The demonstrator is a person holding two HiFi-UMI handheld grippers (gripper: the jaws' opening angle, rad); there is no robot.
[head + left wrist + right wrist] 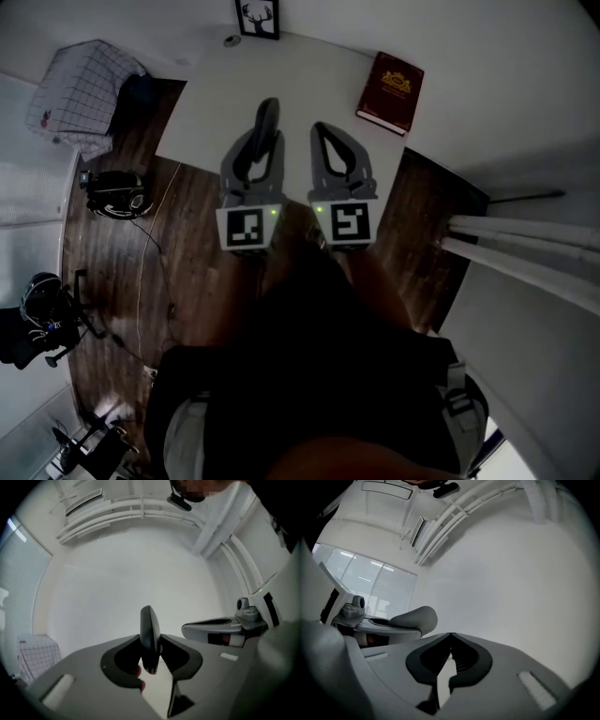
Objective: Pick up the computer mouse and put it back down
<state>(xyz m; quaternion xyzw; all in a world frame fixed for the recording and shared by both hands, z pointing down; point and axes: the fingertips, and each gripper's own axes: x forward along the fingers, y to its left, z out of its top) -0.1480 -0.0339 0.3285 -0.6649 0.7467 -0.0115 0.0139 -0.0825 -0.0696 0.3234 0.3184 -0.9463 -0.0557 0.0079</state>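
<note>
Dark and slim, the mouse stands on edge between the jaws of the left gripper. The jaws press on its two flat sides, and its upper end rises well past the fingertips. In the head view it shows over the near part of the white table, just beyond the table's front edge. Whether it hangs clear of the surface cannot be told. The left gripper view shows the mouse upright against a plain white background, with its lower end in the hollow between the jaws. The right gripper is just beside the left one, on the person's right. Its jaws are closed tip to tip with nothing between them. Both grippers point away from the person toward the table, and their marker cubes sit side by side over the dark wood floor. A red book lies on the table's right corner, well apart from the mouse. A small black frame stands at the table's far edge. A checked cloth lies left of the table. Nearer the person, headphones rest on the floor, with a thin cable running past them. The person's dark clothing fills the lower part of the head view.
</note>
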